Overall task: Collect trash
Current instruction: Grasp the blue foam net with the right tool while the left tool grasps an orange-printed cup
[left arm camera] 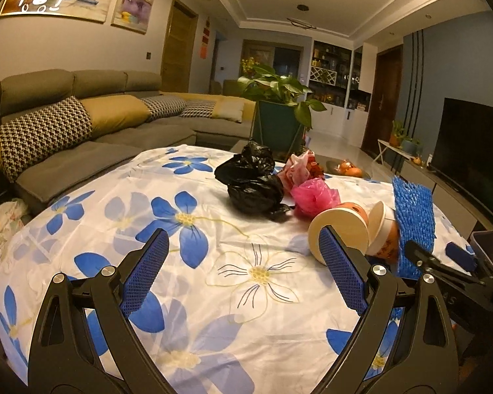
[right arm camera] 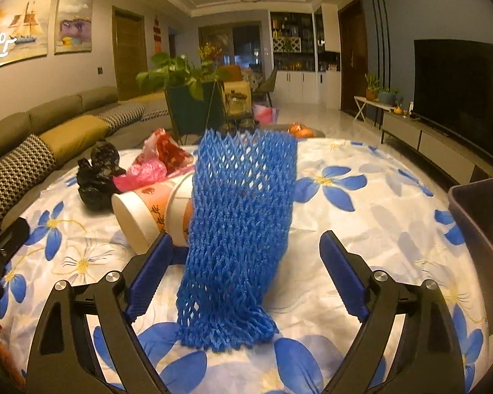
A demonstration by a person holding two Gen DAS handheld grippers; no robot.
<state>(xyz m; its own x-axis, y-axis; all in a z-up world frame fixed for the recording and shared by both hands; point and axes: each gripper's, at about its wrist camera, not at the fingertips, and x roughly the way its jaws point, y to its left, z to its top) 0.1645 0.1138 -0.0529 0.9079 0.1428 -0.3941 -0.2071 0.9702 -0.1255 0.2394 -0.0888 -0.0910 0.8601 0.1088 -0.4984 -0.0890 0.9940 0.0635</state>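
On the flower-print tablecloth (left arm camera: pixel 187 295) lies trash: a crumpled black bag (left arm camera: pixel 253 184) (right arm camera: pixel 97 177), pink plastic bags (left arm camera: pixel 314 197) (right arm camera: pixel 141 172), and two paper cups (left arm camera: pixel 341 229) (right arm camera: pixel 141 210) on their sides. A blue foam net (right arm camera: pixel 240 229) (left arm camera: pixel 414 216) stands up between the fingers of my right gripper (right arm camera: pixel 245 236) (left arm camera: pixel 437 252) and leans against the cups. That gripper is open: the right pad is well clear of the net and the left pad is at its edge. My left gripper (left arm camera: pixel 243 233) is open over bare cloth, its right finger just in front of the nearest cup.
A dark bin (right arm camera: pixel 476 216) (left arm camera: pixel 489 239) stands at the table's right edge. Beyond the table are a potted plant in a green planter (left arm camera: pixel 276 121), a dish of oranges (left arm camera: pixel 348 169), a grey sofa (left arm camera: pixel 82 124) on the left and a TV (right arm camera: pixel 460 88) on the right.
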